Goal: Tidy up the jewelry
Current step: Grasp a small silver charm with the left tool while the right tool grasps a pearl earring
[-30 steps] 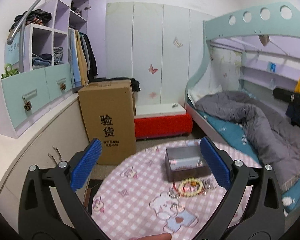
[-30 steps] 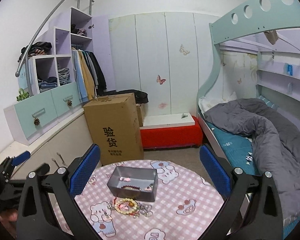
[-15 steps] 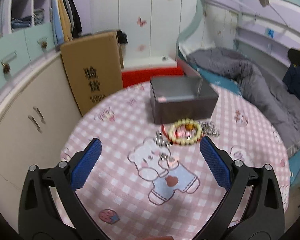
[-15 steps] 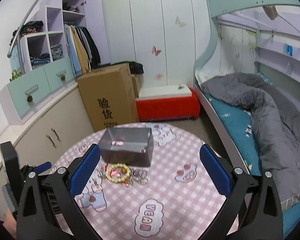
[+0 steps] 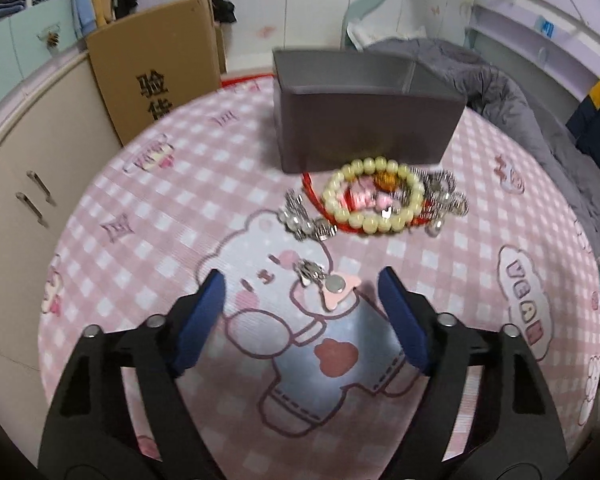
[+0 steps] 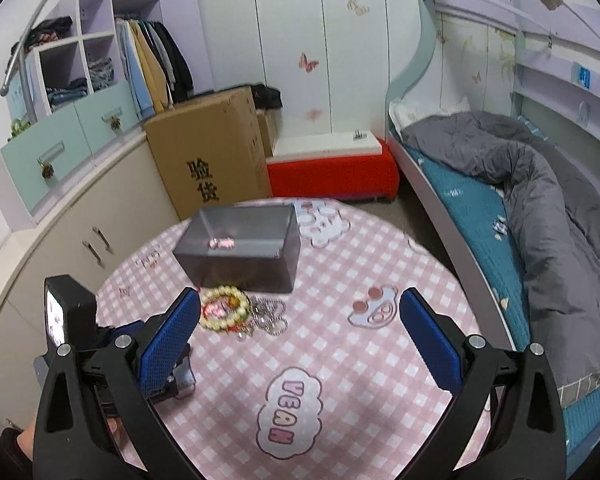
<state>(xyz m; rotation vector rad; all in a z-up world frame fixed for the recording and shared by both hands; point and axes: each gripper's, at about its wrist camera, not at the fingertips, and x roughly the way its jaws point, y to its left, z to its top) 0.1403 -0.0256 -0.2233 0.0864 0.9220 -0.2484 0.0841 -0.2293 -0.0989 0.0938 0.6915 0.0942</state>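
A grey open box (image 5: pixel 364 120) (image 6: pixel 240 248) stands on the round pink-checked table (image 5: pixel 160 208) (image 6: pixel 340 360). In front of it lies a pile of jewelry: a cream bead bracelet (image 5: pixel 376 196) (image 6: pixel 224 307), a red cord and silver chains (image 5: pixel 446 196) (image 6: pixel 268 316). A small silver clip with a pink bow (image 5: pixel 328 284) lies nearer, just ahead of my left gripper (image 5: pixel 302 304). That gripper's jaws are closing, with nothing pressed between the blue pads. My right gripper (image 6: pixel 300 324) hovers open above the table, right of the pile.
A tall cardboard carton (image 6: pixel 212 152) stands behind the table beside cream cabinets (image 6: pixel 60 240). A red bench (image 6: pixel 332 168) and a bed with a grey quilt (image 6: pixel 540 208) lie to the right. The left gripper's body (image 6: pixel 72 320) shows at the right wrist view's left edge.
Both grippers have sunk and tipped down toward the table. The left one has come close to the jewelry and its jaws have narrowed. The right one has stayed wide.
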